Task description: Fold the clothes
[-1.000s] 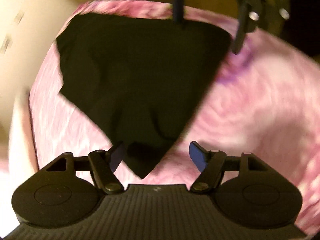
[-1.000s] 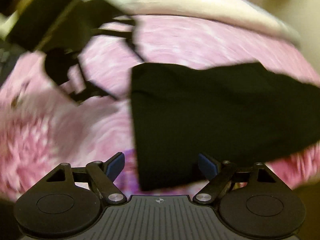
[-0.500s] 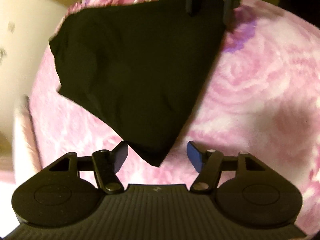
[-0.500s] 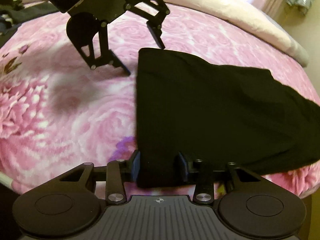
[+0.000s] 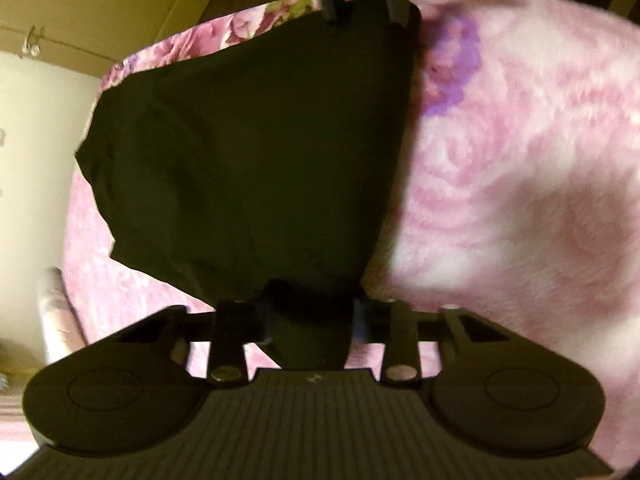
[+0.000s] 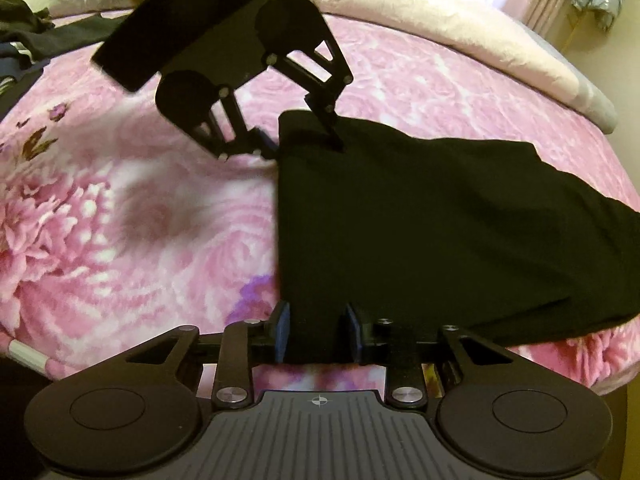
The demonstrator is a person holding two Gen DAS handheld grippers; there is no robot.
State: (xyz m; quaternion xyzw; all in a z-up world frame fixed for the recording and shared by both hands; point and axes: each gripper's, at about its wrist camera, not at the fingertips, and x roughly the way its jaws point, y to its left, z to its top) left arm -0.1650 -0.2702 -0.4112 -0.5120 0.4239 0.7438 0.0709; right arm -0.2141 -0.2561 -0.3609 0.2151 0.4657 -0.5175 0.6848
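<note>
Black soft-fabric garment (image 6: 420, 220), laid flat and apparently already doubled over, is spread on a pink rose-patterned blanket (image 6: 120, 240) covering a bed, near the blanket's edge. One corner of its straight edge is gripped by the right gripper (image 6: 316, 336), whose blue-padded fingers (image 6: 282, 330) are drawn in against the cloth with a fold bunched between them. The opposite corner of that same edge is straddled by the left gripper (image 5: 310, 322), narrowed around the cloth; whether it is fully pinched cannot be told, since the fabric hides the pads.

The step in hand is judged to be a two-corner grasp before the edge is lifted and carried over. It would be done well if both corners were raised together, the edge kept taut between them, and all layers caught in each pinch so none slips out.

Open blanket is available beside the gripped edge, toward the large pink flowers. A cream pillow roll (image 6: 460, 36) bounds the far side, and a dark clothing pile (image 6: 28, 36) lies well apart in one corner. A cream wall (image 5: 36, 160) stands just beyond the blanket's edge.
</note>
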